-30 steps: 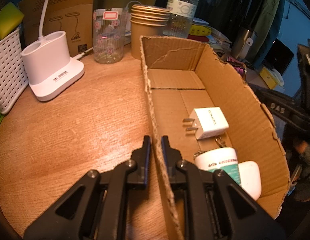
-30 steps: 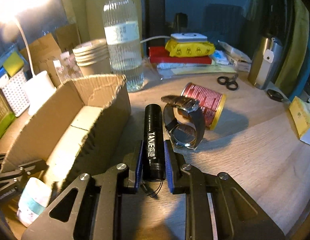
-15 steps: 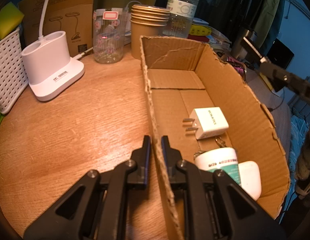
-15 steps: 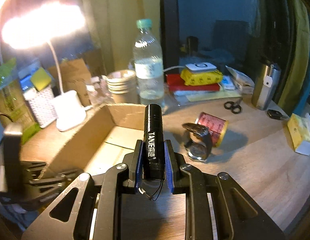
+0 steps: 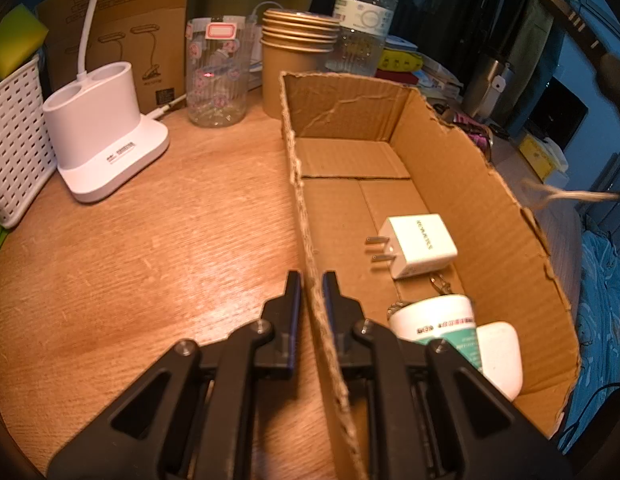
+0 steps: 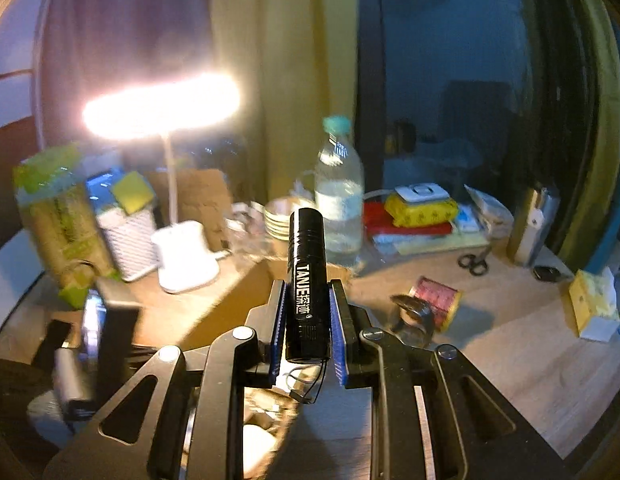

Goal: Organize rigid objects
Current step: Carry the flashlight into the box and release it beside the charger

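My left gripper [image 5: 310, 286] is shut on the near left wall of the open cardboard box [image 5: 469, 200]. In the box lie a white plug adapter [image 5: 419, 245], a white and green jar [image 5: 437, 322] and a white case [image 5: 499, 354]. My right gripper [image 6: 308, 294] is shut on a black flashlight [image 6: 306, 276] and holds it high above the table, over the box [image 6: 214, 304]. A wristwatch [image 6: 413, 316] and a red can [image 6: 435, 298] lie on the table to the right.
A white lamp base [image 5: 106, 144], white basket [image 5: 14, 140], clear jar [image 5: 216, 76], stacked paper cups [image 5: 298, 60] and water bottle [image 5: 363, 16] stand behind the box. Scissors [image 6: 473, 262], a steel flask [image 6: 527, 228] and a tissue pack [image 6: 593, 304] are at the right.
My right gripper lifted the flashlight off the table and raised it high, moving left over the box. My left gripper has kept its hold on the box wall.
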